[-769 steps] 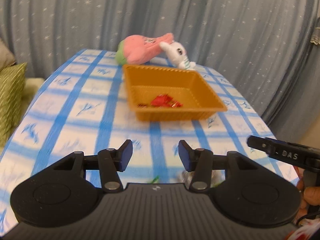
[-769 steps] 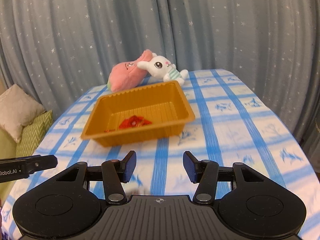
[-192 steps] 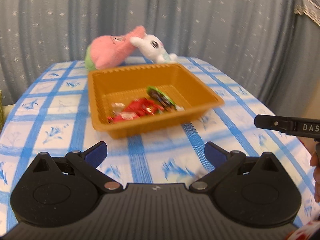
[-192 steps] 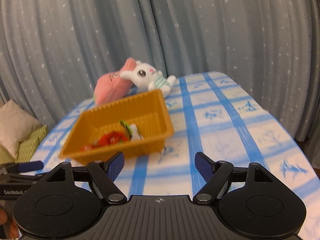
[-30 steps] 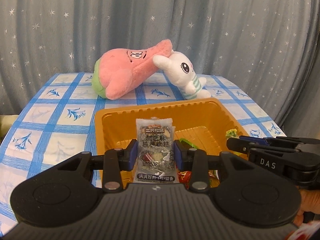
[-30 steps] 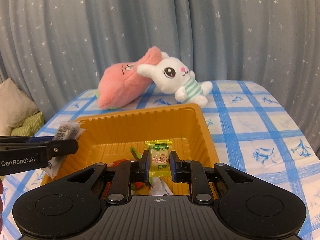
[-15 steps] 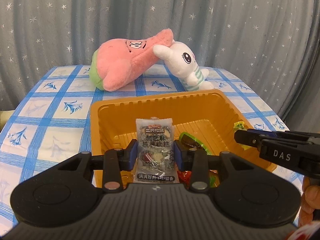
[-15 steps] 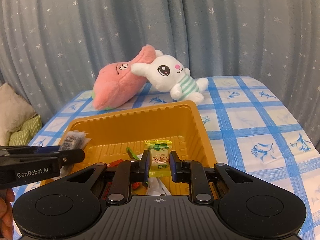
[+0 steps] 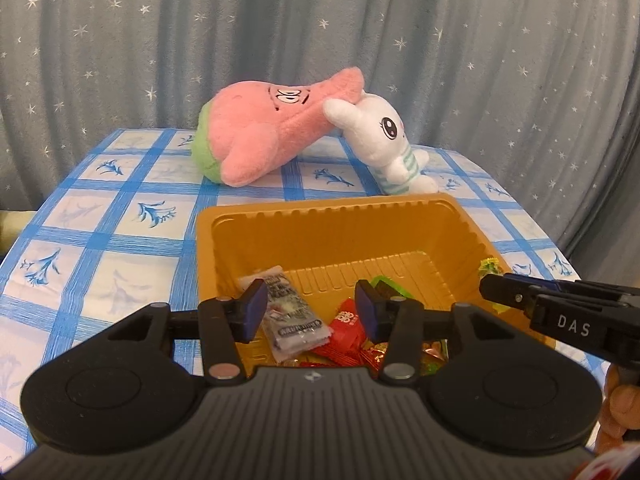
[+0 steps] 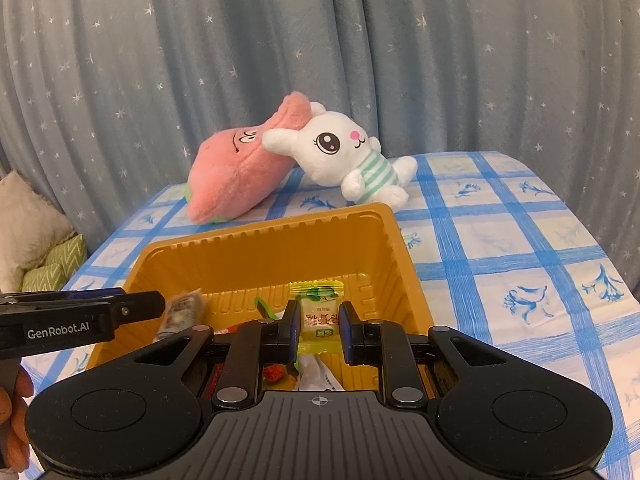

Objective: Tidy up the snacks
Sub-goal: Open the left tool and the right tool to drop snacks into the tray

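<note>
An orange plastic tray (image 9: 332, 216) (image 10: 400, 256) sits on the blue-checked table and holds several wrapped snacks. My left gripper (image 9: 310, 312) is open over the tray's near side. The grey-and-white snack packet (image 9: 290, 316) lies loose in the tray below its fingers, next to red wrappers (image 9: 348, 334). My right gripper (image 10: 319, 330) hangs over the tray's right part with a yellow-green candy packet (image 10: 318, 312) between its pads; its jaws look slightly parted. The right gripper also shows in the left wrist view (image 9: 560, 312), and the left gripper shows at the left of the right wrist view (image 10: 80, 316).
A pink plush (image 9: 272, 136) (image 10: 240, 172) and a white rabbit plush (image 9: 384, 140) (image 10: 340, 156) lie behind the tray at the table's far edge. A grey starred curtain hangs behind. Cushions (image 10: 44, 240) sit left of the table.
My left gripper has opened and the grey-and-white packet has dropped into the tray. My right gripper's jaws have widened a little around the yellow-green packet.
</note>
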Action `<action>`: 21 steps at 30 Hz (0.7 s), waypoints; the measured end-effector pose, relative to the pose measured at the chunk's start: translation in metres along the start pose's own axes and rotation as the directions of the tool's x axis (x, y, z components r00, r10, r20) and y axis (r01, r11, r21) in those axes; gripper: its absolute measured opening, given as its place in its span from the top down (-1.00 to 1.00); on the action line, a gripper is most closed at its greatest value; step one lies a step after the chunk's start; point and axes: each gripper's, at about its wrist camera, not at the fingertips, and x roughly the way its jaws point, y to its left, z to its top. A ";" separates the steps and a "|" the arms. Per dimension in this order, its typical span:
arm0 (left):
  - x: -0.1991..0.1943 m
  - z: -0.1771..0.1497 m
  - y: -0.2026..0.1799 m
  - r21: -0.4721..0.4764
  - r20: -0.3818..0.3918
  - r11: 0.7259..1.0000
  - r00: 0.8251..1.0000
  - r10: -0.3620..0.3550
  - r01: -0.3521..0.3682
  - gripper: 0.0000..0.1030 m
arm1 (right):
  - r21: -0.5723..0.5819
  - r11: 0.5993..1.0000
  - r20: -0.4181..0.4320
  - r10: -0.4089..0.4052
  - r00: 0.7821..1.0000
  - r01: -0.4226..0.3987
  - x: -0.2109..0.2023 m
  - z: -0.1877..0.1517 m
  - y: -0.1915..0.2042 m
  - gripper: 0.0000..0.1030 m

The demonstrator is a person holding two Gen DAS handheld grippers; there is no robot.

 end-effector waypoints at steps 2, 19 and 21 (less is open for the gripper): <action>0.000 0.000 0.000 0.003 -0.003 1.000 1.000 -0.001 0.001 0.13 | 0.003 1.000 0.001 0.002 1.000 -0.002 0.000 0.000 0.000 0.60; 0.001 -0.003 -0.001 0.012 -0.012 1.000 1.000 -0.002 0.002 0.08 | 0.004 1.000 0.027 0.026 0.999 -0.026 -0.001 0.000 0.002 0.60; 0.001 -0.003 -0.001 0.011 -0.013 1.000 1.000 -0.001 0.001 0.07 | 0.009 0.999 0.032 0.030 0.999 -0.030 -0.001 0.001 0.002 0.60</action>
